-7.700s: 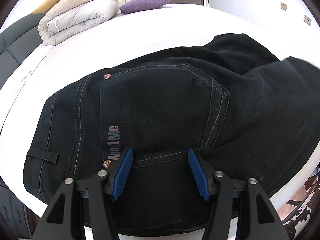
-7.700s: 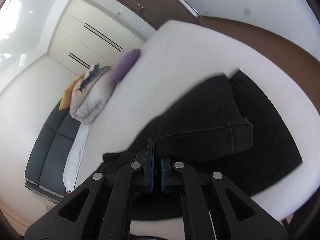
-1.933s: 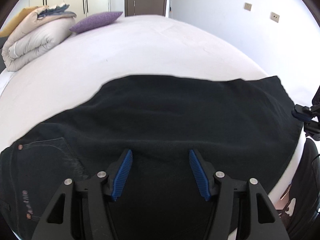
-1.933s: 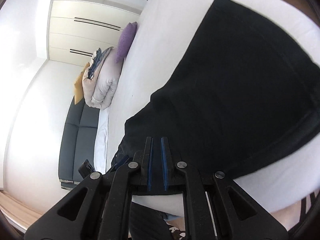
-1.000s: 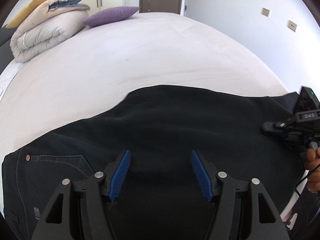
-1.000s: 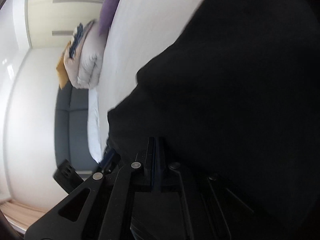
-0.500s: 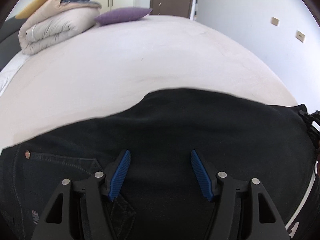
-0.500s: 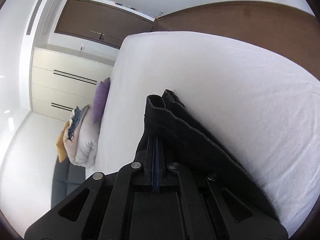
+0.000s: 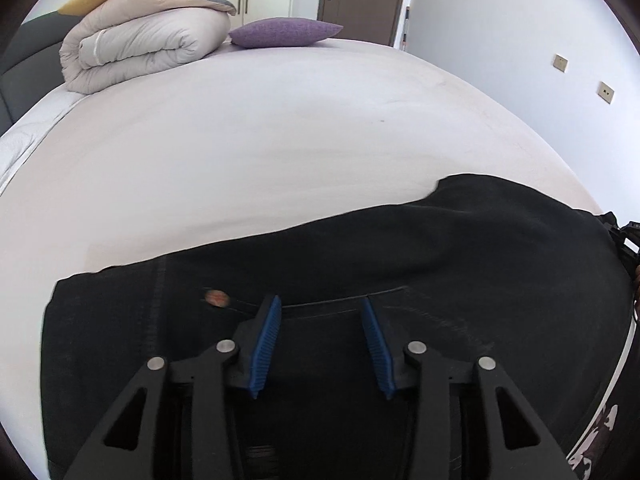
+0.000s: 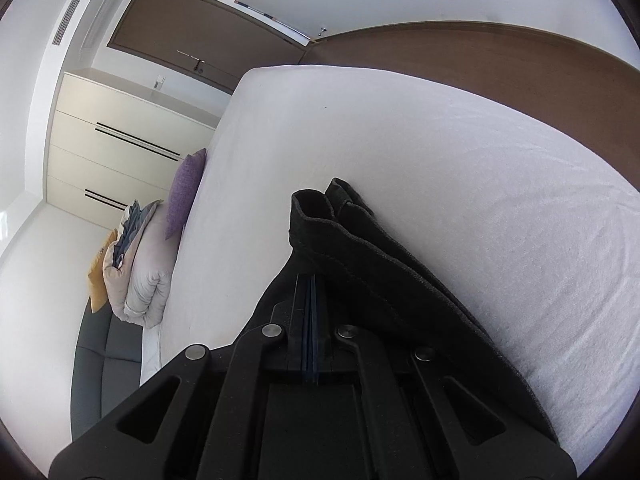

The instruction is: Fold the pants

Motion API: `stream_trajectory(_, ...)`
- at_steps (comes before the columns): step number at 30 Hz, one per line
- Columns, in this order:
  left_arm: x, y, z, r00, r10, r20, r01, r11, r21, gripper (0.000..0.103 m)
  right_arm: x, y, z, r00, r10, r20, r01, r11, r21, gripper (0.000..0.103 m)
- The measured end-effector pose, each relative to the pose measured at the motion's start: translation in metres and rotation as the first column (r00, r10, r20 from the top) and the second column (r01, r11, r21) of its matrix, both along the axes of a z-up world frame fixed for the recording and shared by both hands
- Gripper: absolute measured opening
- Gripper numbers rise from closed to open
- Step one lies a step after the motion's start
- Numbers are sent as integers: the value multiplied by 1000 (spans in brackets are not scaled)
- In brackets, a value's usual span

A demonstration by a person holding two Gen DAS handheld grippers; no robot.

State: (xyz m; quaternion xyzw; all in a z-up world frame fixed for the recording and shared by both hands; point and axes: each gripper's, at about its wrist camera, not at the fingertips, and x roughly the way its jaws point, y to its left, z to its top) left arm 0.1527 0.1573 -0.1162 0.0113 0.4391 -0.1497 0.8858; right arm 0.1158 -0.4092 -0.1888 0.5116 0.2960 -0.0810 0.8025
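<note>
Black jeans (image 9: 440,248) lie folded lengthwise on the white bed (image 9: 280,128), near its front edge. A copper rivet (image 9: 216,297) and a pocket seam show by the waist end. My left gripper (image 9: 320,316) is open and empty, just above the pocket area. My right gripper (image 10: 311,284) is shut on the leg end of the jeans (image 10: 360,248), with the hem cuffs sticking up past the fingertips. The right gripper also shows at the right edge of the left wrist view (image 9: 624,236).
A rolled duvet (image 9: 136,52) and a purple pillow (image 9: 284,32) lie at the far end of the bed. A grey sofa (image 10: 104,368) stands to the left, wardrobes (image 10: 116,148) and a door (image 9: 360,0) behind. A wooden floor (image 10: 520,68) lies beyond the bed.
The left gripper has moved left along the jeans toward the waist; the rivet is now beside its left finger. The right gripper keeps hold of the leg end, a little closer in.
</note>
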Motion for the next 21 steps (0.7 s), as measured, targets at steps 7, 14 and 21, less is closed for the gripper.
stream_trajectory(7, -6, 44, -8, 999, 30, 14, -28, 994, -102, 24, 3, 43, 50, 996, 86, 16, -85, 995, -60, 6)
stream_trajectory(14, 5, 29, -8, 999, 48, 1, -48, 998, -37, 24, 97, 241, 80, 788, 615, 24, -612, 788, -70, 14)
stream_trajectory(21, 6, 41, -14, 998, 61, -7, -61, 993, -100, 23, 188, 402, 5, 658, 749, -78, -741, 663, 106, 14)
